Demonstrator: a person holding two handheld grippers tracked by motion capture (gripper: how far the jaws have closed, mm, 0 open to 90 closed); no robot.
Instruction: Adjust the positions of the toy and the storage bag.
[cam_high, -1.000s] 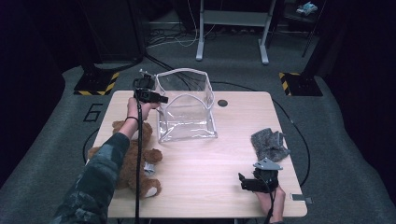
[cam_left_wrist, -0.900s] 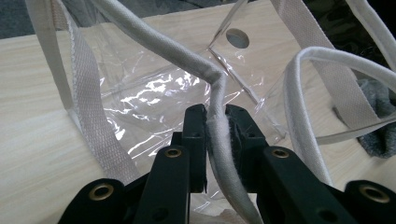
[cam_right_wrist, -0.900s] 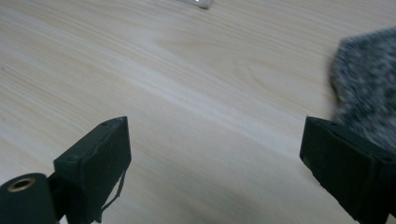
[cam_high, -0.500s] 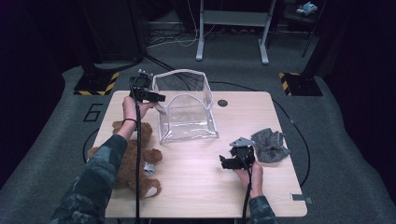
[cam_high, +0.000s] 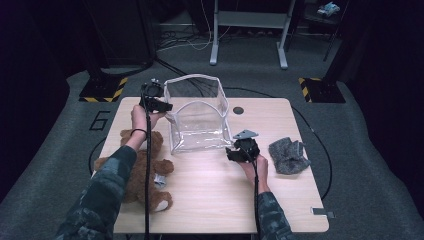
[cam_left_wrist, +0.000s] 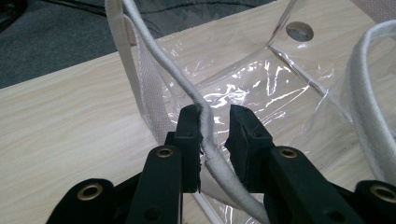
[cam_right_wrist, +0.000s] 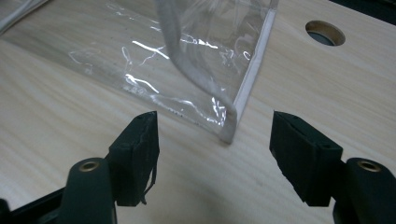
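A clear plastic bag (cam_high: 197, 120) with white trim stands open in the middle of the table. My left gripper (cam_high: 161, 105) is at its left rim. In the left gripper view the jaws (cam_left_wrist: 215, 116) are shut on the bag's white handle strap (cam_left_wrist: 208, 140). My right gripper (cam_high: 236, 153) hovers low at the bag's near right corner. Its jaws (cam_right_wrist: 215, 135) stand wide open, with that corner (cam_right_wrist: 229, 130) just ahead of them and nothing held. A brown teddy bear (cam_high: 145, 167) lies on the left under the person's left forearm. On the right lies a grey cloth (cam_high: 287, 156).
A round cable hole (cam_high: 238, 110) sits in the wooden table (cam_high: 210, 200) behind the bag's right side. Around the table runs dark carpet, with a metal stand (cam_high: 247, 30) and striped floor markers (cam_high: 102, 92) behind. A small grey tag (cam_high: 321, 212) lies at the front right.
My right gripper has moved forward and to the left, from near the table's front right edge up to the bag's near right corner. The left gripper has stayed at the bag's rim.
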